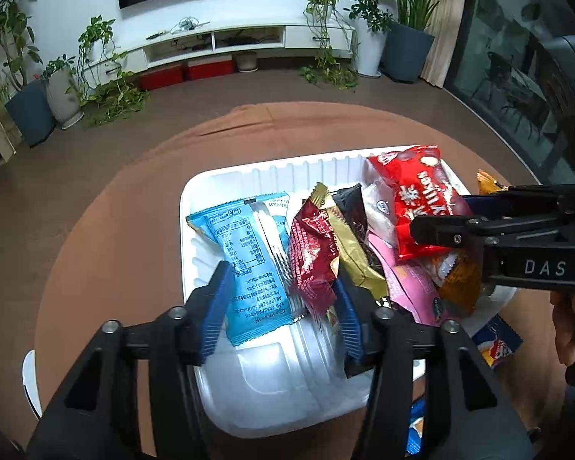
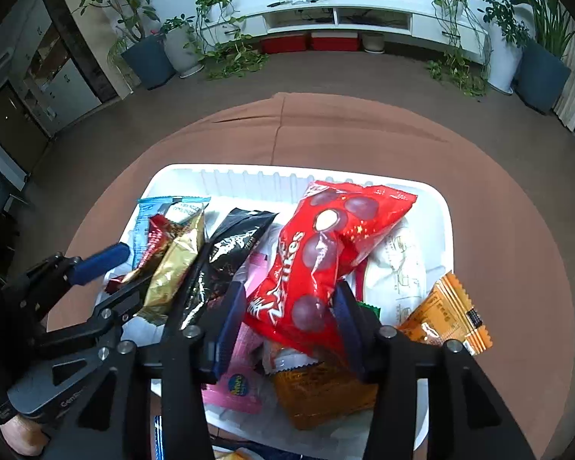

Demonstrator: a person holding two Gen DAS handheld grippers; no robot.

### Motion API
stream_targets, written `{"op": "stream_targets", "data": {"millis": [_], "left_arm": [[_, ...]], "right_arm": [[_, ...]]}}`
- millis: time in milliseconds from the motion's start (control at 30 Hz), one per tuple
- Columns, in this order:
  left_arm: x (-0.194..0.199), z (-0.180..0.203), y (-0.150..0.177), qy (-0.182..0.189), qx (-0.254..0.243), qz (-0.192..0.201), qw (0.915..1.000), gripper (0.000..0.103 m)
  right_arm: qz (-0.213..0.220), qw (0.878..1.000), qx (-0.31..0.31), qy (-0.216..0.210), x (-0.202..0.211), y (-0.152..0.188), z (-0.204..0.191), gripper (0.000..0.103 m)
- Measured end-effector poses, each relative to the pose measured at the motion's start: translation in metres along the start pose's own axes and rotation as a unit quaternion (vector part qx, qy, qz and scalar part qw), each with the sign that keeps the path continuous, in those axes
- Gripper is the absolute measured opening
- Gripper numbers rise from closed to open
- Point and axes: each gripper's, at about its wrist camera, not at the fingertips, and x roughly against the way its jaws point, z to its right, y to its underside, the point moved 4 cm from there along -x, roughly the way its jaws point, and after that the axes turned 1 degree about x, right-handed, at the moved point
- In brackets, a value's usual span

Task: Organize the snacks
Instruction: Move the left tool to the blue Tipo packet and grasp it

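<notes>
Surroundings: round table (image 2: 364, 134) under a brown cloth; potted plants (image 2: 149, 50) and a white TV bench (image 2: 337, 15) beyond. Nothing blocks either gripper.

White tray (image 1: 272, 170) on the table holds the snacks: blue packet (image 1: 245, 253), dark red packet (image 1: 310, 257), gold packet (image 2: 172, 268), black packet (image 2: 226, 257), pink packet (image 2: 237, 387), orange packets (image 2: 448, 318).

Left gripper (image 1: 280, 322): jaws apart astride the blue and dark red packets, not pinching.

Right gripper (image 2: 291, 329): jaws apart, red chocolate bag (image 2: 326, 253) between them, pads not pressing.
</notes>
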Motion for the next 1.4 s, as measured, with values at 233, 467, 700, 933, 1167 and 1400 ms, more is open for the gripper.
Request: {"op": "stream_targets", "data": {"millis": [233, 467, 700, 933, 1167, 1400], "left_arm": [[0.033, 0.0, 0.008, 0.0, -0.007, 0.019, 0.9998, 0.075], [0.075, 0.009, 0.035, 0.003, -0.021, 0.049, 0.9986, 0.097], [0.101, 0.051, 0.07, 0.032, -0.088, 0.05, 0.9943, 0.102], [0.093, 0.099, 0.096, 0.042, -0.181, 0.005, 0.9826, 0.102], [0.075, 0.132, 0.097, 0.062, -0.24, -0.045, 0.9678, 0.099], [0.048, 0.143, 0.097, 0.056, -0.253, -0.1, 0.9607, 0.078]], "right_arm": [[0.021, 1.0, -0.004, -0.005, 0.024, 0.004, 0.0, 0.064], [0.063, 0.996, -0.041, -0.041, 0.065, 0.029, 0.01, 0.077], [0.1, 0.988, -0.088, -0.082, 0.101, 0.112, 0.016, 0.085], [0.114, 0.978, -0.147, -0.091, 0.118, 0.21, 0.02, 0.088], [0.114, 0.977, -0.149, -0.098, 0.12, 0.246, 0.003, 0.088], [0.105, 0.977, -0.15, -0.109, 0.113, 0.25, 0.001, 0.088]]}}
